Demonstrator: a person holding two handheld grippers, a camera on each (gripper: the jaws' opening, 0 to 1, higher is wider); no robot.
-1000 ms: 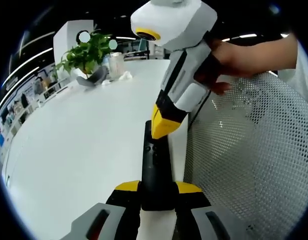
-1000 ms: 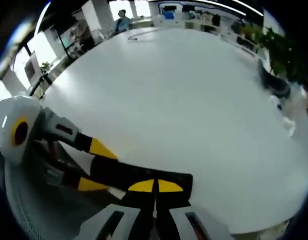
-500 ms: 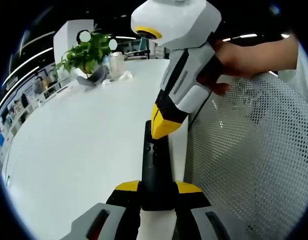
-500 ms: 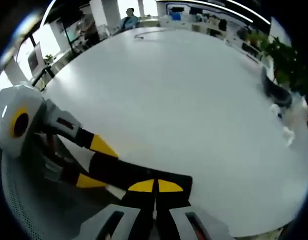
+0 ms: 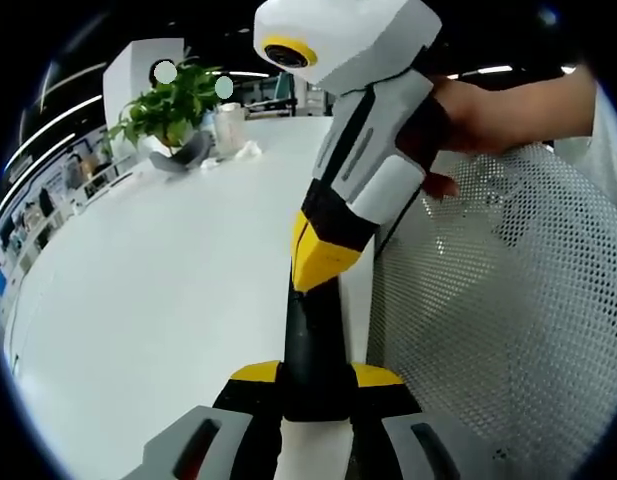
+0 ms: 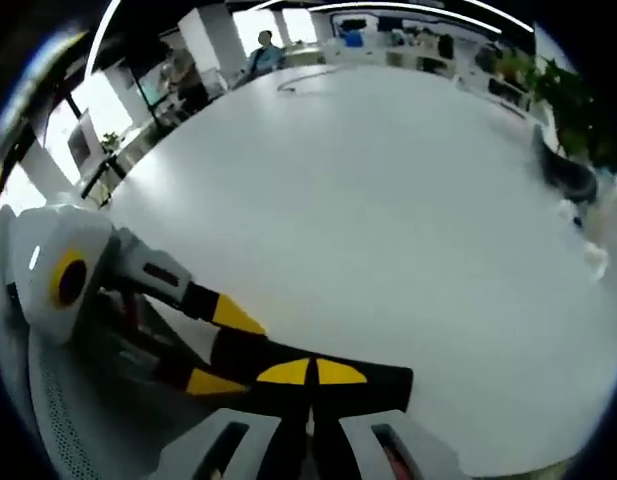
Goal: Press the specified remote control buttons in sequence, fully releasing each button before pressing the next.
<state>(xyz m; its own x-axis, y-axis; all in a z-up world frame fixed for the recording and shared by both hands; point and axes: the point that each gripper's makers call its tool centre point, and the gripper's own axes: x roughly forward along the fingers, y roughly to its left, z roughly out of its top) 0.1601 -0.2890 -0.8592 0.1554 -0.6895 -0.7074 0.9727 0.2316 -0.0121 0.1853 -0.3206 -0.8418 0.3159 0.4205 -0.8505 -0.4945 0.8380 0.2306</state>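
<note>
A black remote control (image 5: 314, 345) lies lengthwise between the yellow-tipped jaws of my left gripper (image 5: 316, 378), which is shut on its near end at the white table's edge. My right gripper (image 5: 318, 258) reaches in from the upper right, held by a person's hand (image 5: 478, 110). It is shut, and its yellow tip rests on the remote's upper face, hiding the buttons there. In the right gripper view, my right gripper (image 6: 310, 372) is shut with its tips against the remote (image 6: 383, 378), while the left gripper (image 6: 226, 348) holds it from the left.
The white table (image 5: 138, 280) stretches wide to the left. At its far end stand a potted plant (image 5: 168, 108), a pale cup (image 5: 228, 128) and a grey object (image 5: 183, 155). A white mesh chair back (image 5: 488, 310) stands close on the right. People sit far off (image 6: 263, 50).
The right gripper's tip has slid down the remote toward the left gripper's jaws and now covers the buttons that showed before. The left gripper keeps its hold.
</note>
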